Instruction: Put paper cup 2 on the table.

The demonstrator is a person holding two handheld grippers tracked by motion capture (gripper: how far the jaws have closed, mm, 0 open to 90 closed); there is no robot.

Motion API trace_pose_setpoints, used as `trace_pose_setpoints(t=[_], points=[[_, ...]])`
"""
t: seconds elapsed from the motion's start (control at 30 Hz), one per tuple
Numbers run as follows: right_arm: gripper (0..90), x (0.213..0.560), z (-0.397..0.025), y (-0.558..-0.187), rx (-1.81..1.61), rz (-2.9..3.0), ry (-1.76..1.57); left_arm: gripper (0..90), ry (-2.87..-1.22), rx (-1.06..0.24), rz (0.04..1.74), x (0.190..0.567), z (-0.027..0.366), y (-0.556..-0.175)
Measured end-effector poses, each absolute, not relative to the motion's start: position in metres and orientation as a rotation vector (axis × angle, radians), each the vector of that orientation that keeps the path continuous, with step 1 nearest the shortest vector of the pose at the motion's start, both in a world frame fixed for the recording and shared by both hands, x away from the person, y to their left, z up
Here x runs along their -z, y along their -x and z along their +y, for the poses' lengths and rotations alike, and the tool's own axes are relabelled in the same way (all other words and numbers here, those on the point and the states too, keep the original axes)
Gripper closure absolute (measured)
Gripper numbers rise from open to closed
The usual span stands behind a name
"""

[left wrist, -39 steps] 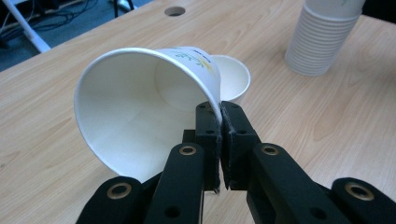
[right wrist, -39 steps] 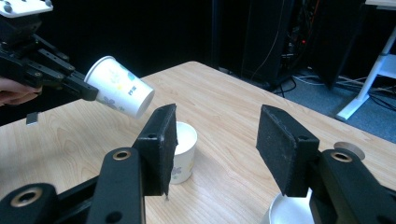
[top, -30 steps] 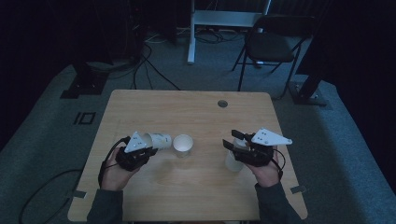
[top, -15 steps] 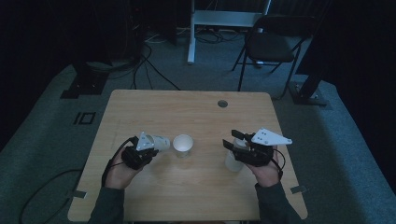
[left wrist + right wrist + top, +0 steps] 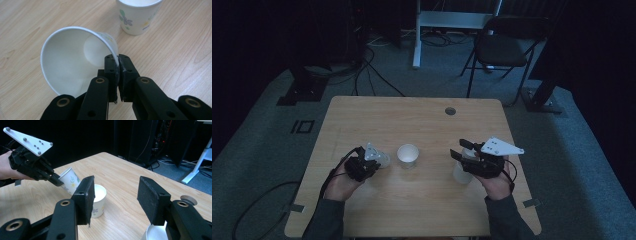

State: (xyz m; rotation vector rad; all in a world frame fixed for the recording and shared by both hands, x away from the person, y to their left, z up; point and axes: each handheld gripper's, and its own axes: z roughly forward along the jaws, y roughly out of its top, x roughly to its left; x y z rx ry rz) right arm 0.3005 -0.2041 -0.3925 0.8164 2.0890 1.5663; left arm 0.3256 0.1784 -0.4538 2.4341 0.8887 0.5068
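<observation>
My left gripper (image 5: 372, 161) is shut on the rim of a flowered paper cup (image 5: 382, 159), which is tipped on its side with its mouth toward the camera (image 5: 70, 62). The jaws pinch the cup wall (image 5: 118, 60). A second flowered cup (image 5: 407, 155) stands upright just to its right (image 5: 136, 15). My right gripper (image 5: 458, 148) is open with nothing between its pads (image 5: 116, 192). It hovers above a white cup (image 5: 461, 173) whose rim shows at the bottom (image 5: 153, 233). The right gripper view shows the left gripper (image 5: 56, 181), its tilted cup (image 5: 70, 180) and the upright cup (image 5: 98, 200).
A wooden table (image 5: 377, 120) has a round cable hole (image 5: 450, 110) at its far right. A black chair (image 5: 502, 47), a white desk leg (image 5: 416, 45) and floor cables (image 5: 367, 65) lie beyond the far edge.
My left gripper has carried its cup a little right and down toward the upright cup, tipping it further. The right gripper has stayed still.
</observation>
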Motion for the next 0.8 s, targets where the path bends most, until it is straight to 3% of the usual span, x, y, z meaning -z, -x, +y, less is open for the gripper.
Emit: trace_pose_setpoints(t=[0.6, 0.7, 0.8], points=[[47.2, 0.392, -0.205, -0.3, -1.571, 2.084, -0.812, 84.5, -2.554, -0.504, 0.867, 0.46, 0.163, -0.335], [47.3, 0.392, -0.205, -0.299, -1.577, 2.08, -0.813, 82.0, -2.55, -0.503, 0.863, 0.46, 0.163, -0.335], [47.2, 0.393, -0.203, -0.299, -1.575, 2.087, -0.811, 73.4, -2.542, -0.521, 0.869, 0.46, 0.163, -0.336]])
